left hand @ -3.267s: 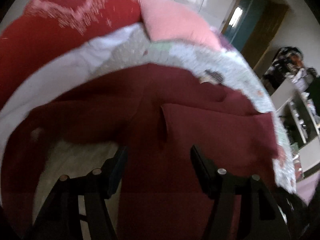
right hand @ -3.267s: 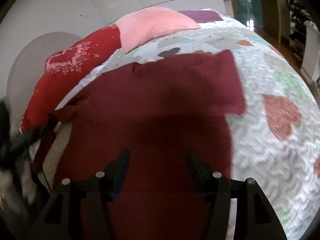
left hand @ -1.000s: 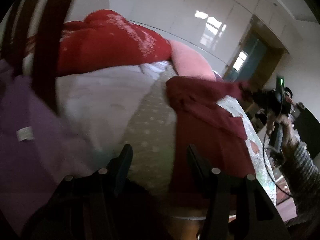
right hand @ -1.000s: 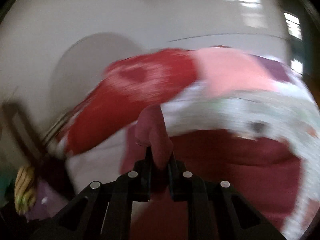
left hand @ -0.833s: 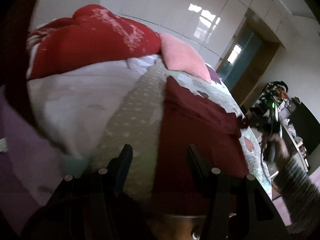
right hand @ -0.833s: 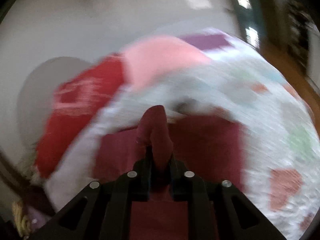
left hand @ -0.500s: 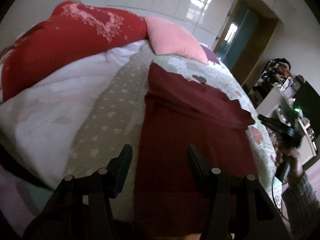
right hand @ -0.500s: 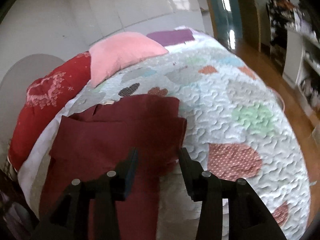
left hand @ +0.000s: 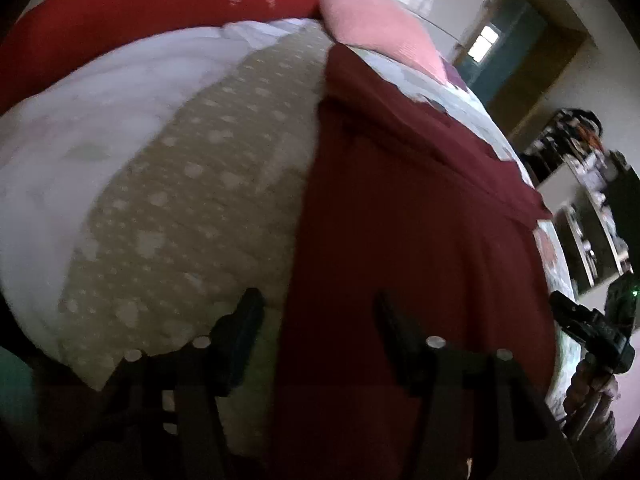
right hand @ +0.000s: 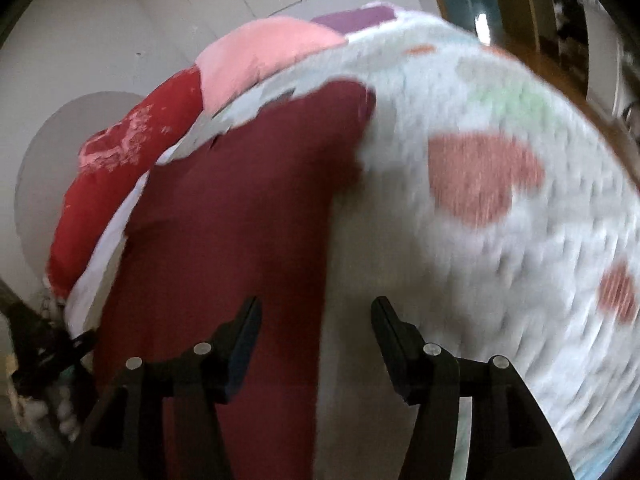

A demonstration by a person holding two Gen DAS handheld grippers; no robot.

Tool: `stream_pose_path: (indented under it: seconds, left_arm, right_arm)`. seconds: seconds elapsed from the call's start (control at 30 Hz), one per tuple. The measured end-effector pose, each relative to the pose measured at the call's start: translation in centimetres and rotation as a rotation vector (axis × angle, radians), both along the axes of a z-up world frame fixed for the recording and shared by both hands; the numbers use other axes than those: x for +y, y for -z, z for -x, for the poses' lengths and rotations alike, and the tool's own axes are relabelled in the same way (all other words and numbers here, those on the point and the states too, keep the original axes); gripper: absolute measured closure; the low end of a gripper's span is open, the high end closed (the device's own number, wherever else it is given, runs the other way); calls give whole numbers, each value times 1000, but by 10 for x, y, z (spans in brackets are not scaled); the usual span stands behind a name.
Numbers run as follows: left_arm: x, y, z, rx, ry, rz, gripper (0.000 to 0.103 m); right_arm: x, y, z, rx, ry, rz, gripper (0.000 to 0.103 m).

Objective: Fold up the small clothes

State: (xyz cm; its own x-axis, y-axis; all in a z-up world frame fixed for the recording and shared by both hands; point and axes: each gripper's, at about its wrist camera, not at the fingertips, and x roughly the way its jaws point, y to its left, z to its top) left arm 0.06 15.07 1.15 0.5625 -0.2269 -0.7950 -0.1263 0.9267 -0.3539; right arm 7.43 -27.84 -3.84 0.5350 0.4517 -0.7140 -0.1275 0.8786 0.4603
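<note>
Maroon garment (left hand: pixel 400 208) beneath opening right claw (right hand: pixel 316 320)

A plain dark maroon cloth garment (left hand: pixel 404 208) lies on a quilted white bedspread (right hand: pixel 500 272) patterned with terracotta-red, pale green and grey hearts. To its left, a beige fabric strip (left hand: pixel 208 184) carries small white dots, beside a plain white sheet (left hand: pixel 76 128). At the far end sit a bright red cushion with pink-white lacy print (right hand: pixel 116 160) and a plain salmon-pink pillow (right hand: pixel 260 56). Both hand-held grippers are black.

quilted bed (right hand: pixel 500 240) under maroon garment (right hand: pixel 240 220), red and pink pillows (right hand: pixel 256 60)
</note>
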Motion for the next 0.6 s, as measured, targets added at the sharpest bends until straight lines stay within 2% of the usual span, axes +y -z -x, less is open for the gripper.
stream_pose_path:
  seconds: [0.13, 0.2, 0.23, 0.27, 0.4, 0.6]
  left_arm:
    - [-9, 4, 16, 5, 63, 120, 44]
    - [-11, 6, 28, 2, 68, 128, 57]
    - [-11, 7, 31, 2, 66, 131, 65]
    - [-10, 9, 37, 4, 61, 142, 67]
    - [-8, 15, 55, 8, 53, 199, 67]
    - [-21, 29, 72, 20, 59, 183, 61]
  right_arm:
    - [-2, 14, 29, 59, -54, -236, 44]
    - [2, 19, 42, 89, -90, -307, 51]
    - [5, 22, 49, 96, -106, -317, 52]
    - [8, 23, 56, 94, -117, -316, 54]
    - [13, 28, 79, 110, -134, -346, 55]
    - [20, 38, 109, 142, -157, -363, 55]
